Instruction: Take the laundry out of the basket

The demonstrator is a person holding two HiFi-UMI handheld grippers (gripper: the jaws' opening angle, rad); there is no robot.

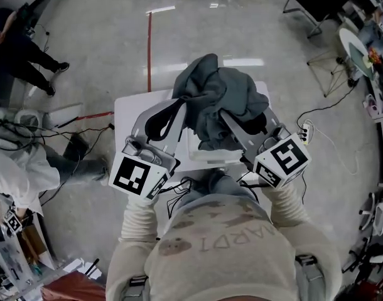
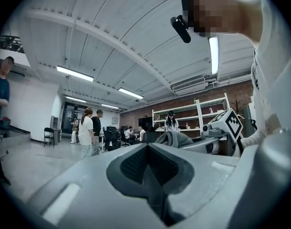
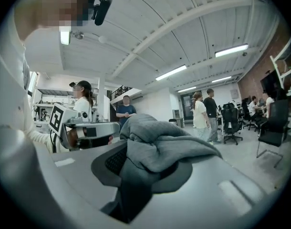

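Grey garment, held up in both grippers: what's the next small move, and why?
Probably swing the grey garment sideways over the white table: the left gripper and right gripper are both shut on it, and it hangs above the white basket.

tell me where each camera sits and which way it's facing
Head view: on the person's head, facing steeply down at the grey garment over a white table; shows chest, sleeves, left gripper, right gripper.
Left gripper view: on the left gripper, tilted up across the room to the ceiling; shows its jaws shut on a thin fold, the person's torso.
Right gripper view: on the right gripper, tilted up likewise; shows its jaws clamping the garment.
Shared: each gripper view shows the other gripper; all three show the garment.
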